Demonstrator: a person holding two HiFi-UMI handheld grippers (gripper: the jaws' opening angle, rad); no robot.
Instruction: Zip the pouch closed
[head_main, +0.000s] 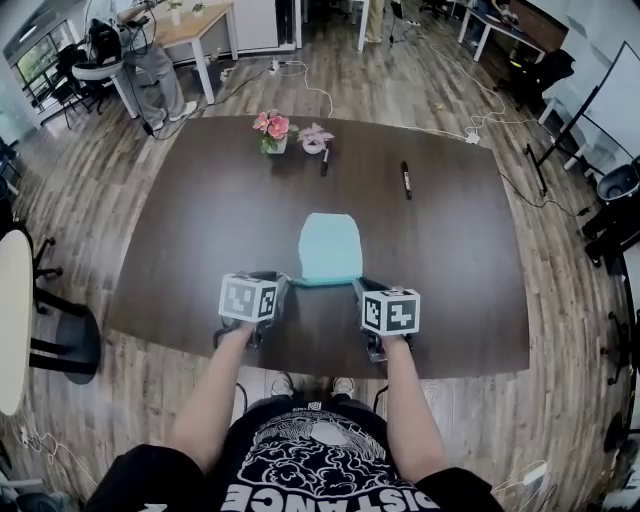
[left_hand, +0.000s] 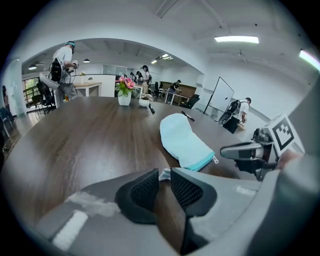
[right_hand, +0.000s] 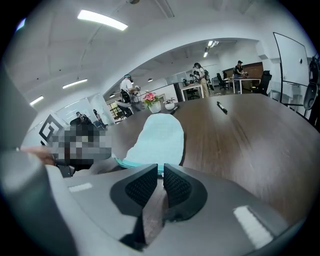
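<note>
Left gripper (left_hand: 164, 173) and right gripper (right_hand: 160, 168) are both let go, each pair of jaws a little apart: the left shows a clear gap with only a pale scrap of cloth at its tips, the right just a thin slit with a teal edge at its far end, and neither pair looks to be squeezing anything. Each carries a cube printed with black-and-white square markers, and the only writing I can read is the white lettering on the black shirt (head_main: 320, 470) of the person holding them, cut off at the bottom but seemingly "DISTANCE". The pale blue pouch (head_main: 330, 245) lies flat on the dark wooden table (head_main: 190, 230), its long side running away from the person and its teal zip edge (head_main: 325, 281) nearest them, right between the two sets of jaw tips; a small zip pull (left_hand: 215, 160) hangs at the right-hand end of that edge. Further along the table stand a pot of pink flowers (head_main: 272, 128) and a smaller pink plant (head_main: 315, 137), with a black pen (head_main: 406, 180) well off to the right, none of it near the pouch. Cables (head_main: 310, 90) trail over the plank floor beyond, and another person (head_main: 150, 60) stands by a desk in the far corner.
</note>
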